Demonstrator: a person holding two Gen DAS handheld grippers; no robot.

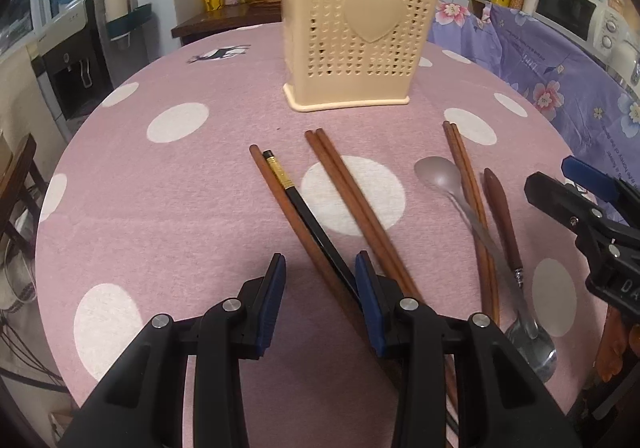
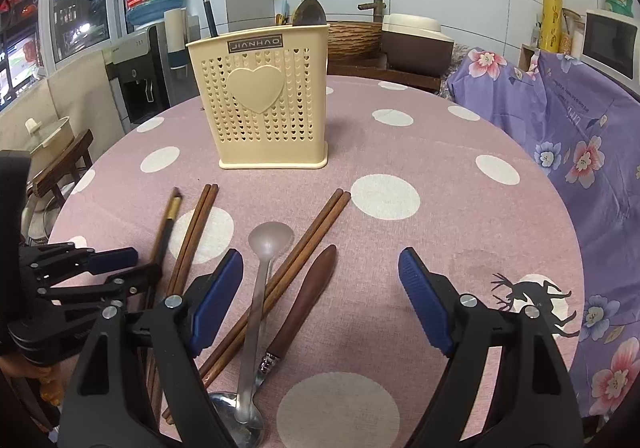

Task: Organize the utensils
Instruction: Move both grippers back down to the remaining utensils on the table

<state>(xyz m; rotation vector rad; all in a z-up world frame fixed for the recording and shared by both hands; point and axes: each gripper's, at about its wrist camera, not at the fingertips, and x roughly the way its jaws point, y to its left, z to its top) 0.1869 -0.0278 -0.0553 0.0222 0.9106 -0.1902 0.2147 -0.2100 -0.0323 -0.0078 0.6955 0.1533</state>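
Left wrist view: the cream plastic utensil holder (image 1: 354, 35), perforated with tiny hearts and bearing one raised heart, stands upright on the pink polka-dot tablecloth (image 1: 168, 187). Nearer than the holder, the left gripper (image 1: 320, 280) hangs with its ribbed blue pads partly apart, straddling a brown wooden chopstick (image 1: 280, 195) and a glossy black chopstick (image 1: 308, 213) with a gold band; neither pad visibly presses them.

Right wrist view: the right gripper (image 2: 320, 296) gapes wide and empty in front of the holder (image 2: 260, 99). Between its jaws lie a matte steel spoon (image 2: 260, 288), a wooden-handled utensil (image 2: 304, 296) and a chopstick pair (image 2: 296, 260).
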